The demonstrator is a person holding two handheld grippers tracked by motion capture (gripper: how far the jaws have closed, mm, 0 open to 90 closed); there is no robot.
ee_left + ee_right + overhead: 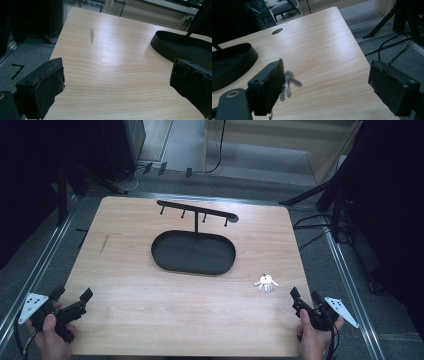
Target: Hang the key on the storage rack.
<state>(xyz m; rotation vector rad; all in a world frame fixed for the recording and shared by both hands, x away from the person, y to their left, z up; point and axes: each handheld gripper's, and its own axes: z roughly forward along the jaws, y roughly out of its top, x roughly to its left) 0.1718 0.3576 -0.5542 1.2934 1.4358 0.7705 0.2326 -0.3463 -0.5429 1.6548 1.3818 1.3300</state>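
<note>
A small bunch of silver keys [265, 282] lies on the wooden table [125, 320] near its right front. In the right gripper view the keys [290, 83] rest just beyond the left jaw, partly hidden by it. A black oval tray [193, 252] sits mid-table, and a post rises from it to a bar with several hooks [197, 211]. My right gripper [305, 294] is held at the front right corner, open and empty [327, 82]. At the front left corner my left gripper [72, 293] is also open with nothing between its jaws [117, 75]. The tray's rim [165, 47] shows ahead to its right.
A dark scuff [104, 243] marks the table's left side. Metal rails [350, 280] run along both table sides. Cables [312, 227] and black stand legs [305, 196] lie on the floor at the right and back.
</note>
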